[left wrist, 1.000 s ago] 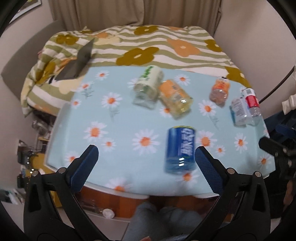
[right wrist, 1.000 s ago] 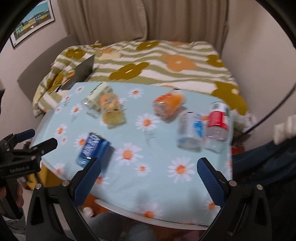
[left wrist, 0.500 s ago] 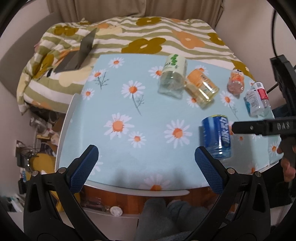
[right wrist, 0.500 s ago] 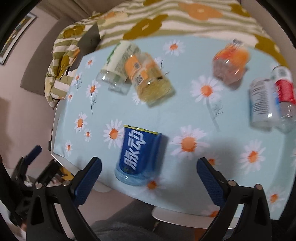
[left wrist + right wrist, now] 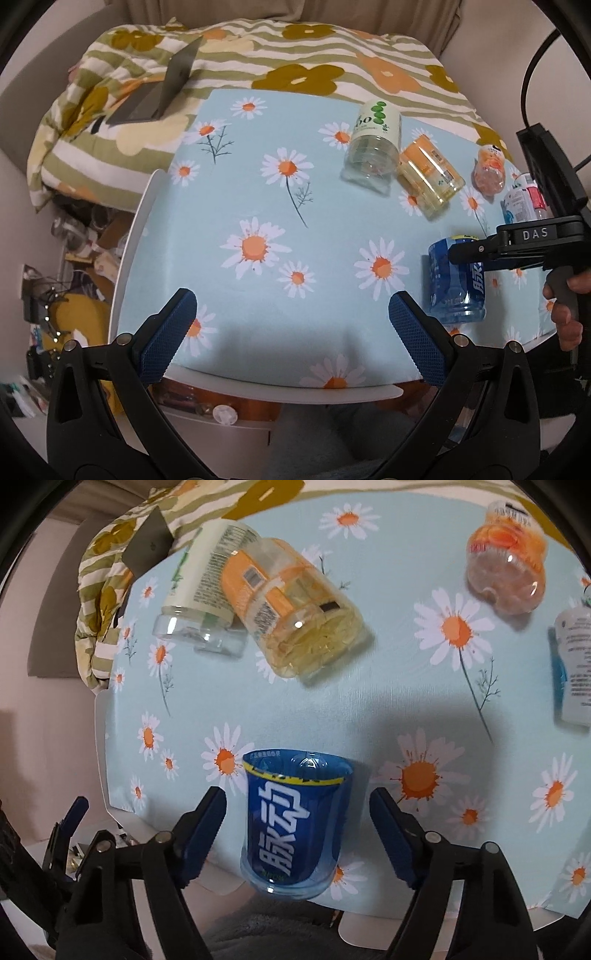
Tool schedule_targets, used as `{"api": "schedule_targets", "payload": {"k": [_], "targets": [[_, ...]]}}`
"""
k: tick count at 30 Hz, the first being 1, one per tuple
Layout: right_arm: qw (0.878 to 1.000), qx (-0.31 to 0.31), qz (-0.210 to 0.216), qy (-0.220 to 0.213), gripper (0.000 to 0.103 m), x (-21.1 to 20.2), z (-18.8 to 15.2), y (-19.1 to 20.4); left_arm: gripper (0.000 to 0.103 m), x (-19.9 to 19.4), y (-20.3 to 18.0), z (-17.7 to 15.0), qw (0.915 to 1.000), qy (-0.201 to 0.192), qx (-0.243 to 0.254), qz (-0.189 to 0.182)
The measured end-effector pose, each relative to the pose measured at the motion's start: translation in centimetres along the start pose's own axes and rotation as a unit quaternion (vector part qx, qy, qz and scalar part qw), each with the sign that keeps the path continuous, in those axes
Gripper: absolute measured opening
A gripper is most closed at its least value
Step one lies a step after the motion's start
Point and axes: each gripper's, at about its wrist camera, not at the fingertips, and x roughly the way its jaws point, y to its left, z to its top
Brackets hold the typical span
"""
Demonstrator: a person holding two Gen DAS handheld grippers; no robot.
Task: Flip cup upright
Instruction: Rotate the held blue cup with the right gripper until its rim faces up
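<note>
- The right tool (image 5: 297, 812) has come in close since half a second ago; its blue pads now flank the blue cup (image 5: 293, 823), one on each side, with a visible gap on both, so the jaws stand wide and grip nothing.
- The blue cup sits near the front edge of the desk (image 5: 369, 716), its yellow-trimmed rim turned away from the tool and its base toward the tool; it has not shifted from its spot.
- The left tool (image 5: 291, 332) hangs wide and idle over the near edge of the desk, much as before; from its side the right tool's black body crosses in front of the blue cup (image 5: 456, 291) and hides part of it.
- Beyond the cup lie a clear jar with a green label (image 5: 201, 590) and, touching it, a yellow jar with an orange label (image 5: 295, 613); an orange jar (image 5: 508, 561) lies well apart to the right; a white and blue bottle (image 5: 574, 664) lies at the right edge.
- Behind the desk a bed with a flowered, striped quilt (image 5: 280, 59) carries a grey laptop (image 5: 162, 88).
</note>
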Motion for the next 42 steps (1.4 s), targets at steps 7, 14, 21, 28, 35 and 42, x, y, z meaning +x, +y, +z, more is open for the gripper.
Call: {"api": "schedule_targets", "payload": {"k": [7, 14, 21, 28, 35, 42], "targets": [[1.0, 0.012, 0.017, 0.022, 0.058, 1.2, 0.4, -0.5, 0.103, 0.5, 0.3, 0.0, 1.0, 0.007, -0.005, 0.0], [1.0, 0.012, 0.023, 0.018, 0.055, 1.2, 0.1, -0.5, 0.103, 0.6, -0.1, 0.0, 1.0, 0.008, -0.001, -0.004], [0.998, 0.014, 0.013, -0.059, 0.055, -2.0, -1.1, -0.5, 0.103, -0.2, -0.7, 0.3, 1.0, 0.001, 0.007, -0.006], [0.945, -0.031, -0.057, -0.32, 0.055, -4.5, -6.5, 1.5, 0.103, -0.3, -1.7, 0.1, 0.9997, -0.008, 0.02, -0.011], [0.899, -0.065, -0.109, -0.419, 0.055, -2.7, -8.5, 2.2, 0.103, 1.0, -2.5, -0.7, 0.9983, -0.018, 0.052, -0.016], [0.885, -0.066, -0.131, -0.442, 0.055, -2.3, -8.3, 2.5, 0.103, 1.5, -2.4, -1.1, 0.997, -0.029, 0.069, -0.02]]}}
